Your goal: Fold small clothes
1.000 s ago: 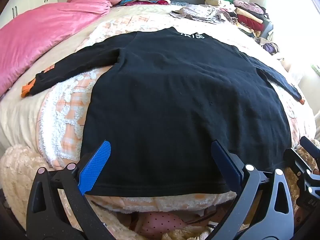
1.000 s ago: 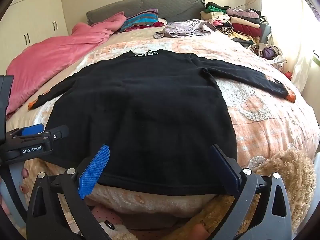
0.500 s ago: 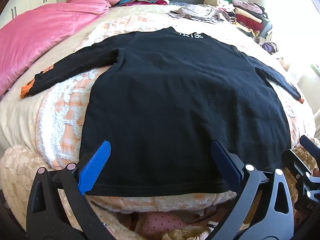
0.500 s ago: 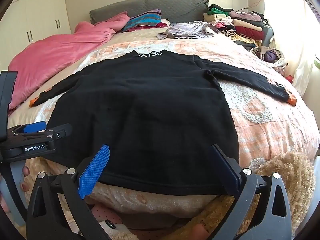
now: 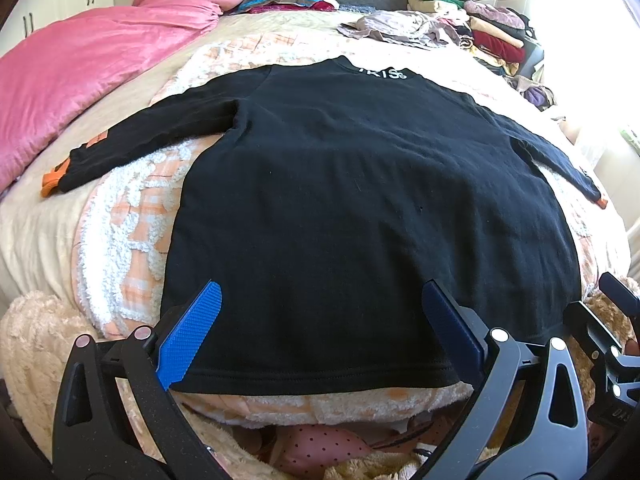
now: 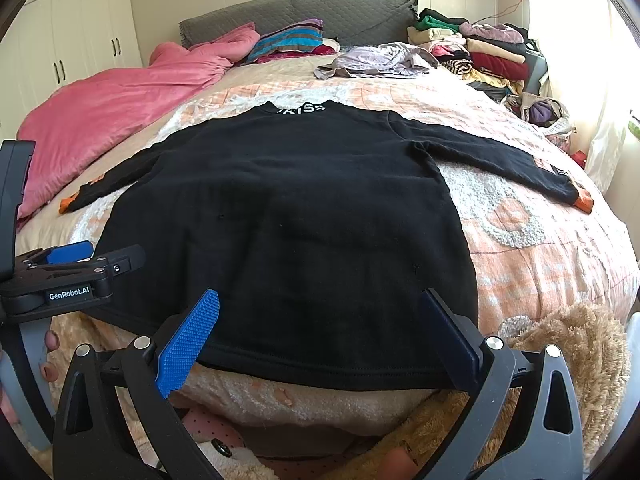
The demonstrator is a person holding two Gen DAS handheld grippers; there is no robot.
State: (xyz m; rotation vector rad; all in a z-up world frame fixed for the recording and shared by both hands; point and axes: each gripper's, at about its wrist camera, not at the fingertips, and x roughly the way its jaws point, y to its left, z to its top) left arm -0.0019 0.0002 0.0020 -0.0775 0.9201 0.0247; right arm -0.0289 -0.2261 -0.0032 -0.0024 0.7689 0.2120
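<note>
A black long-sleeved top with white letters at the collar and orange cuffs lies flat on the bed, both sleeves spread out; it also shows in the right wrist view. My left gripper is open and empty just above the hem, toward its left half. My right gripper is open and empty above the hem, toward its right half. The left gripper's body shows at the left of the right wrist view. The right gripper's body shows at the right edge of the left wrist view.
A pink duvet lies along the left of the bed. Folded clothes are piled at the far right, a crumpled grey garment and striped pillows by the headboard. A fluffy tan blanket hangs at the near edge.
Both views have lifted and pulled back slightly from the hem. The top has not moved and both grippers stay open.
</note>
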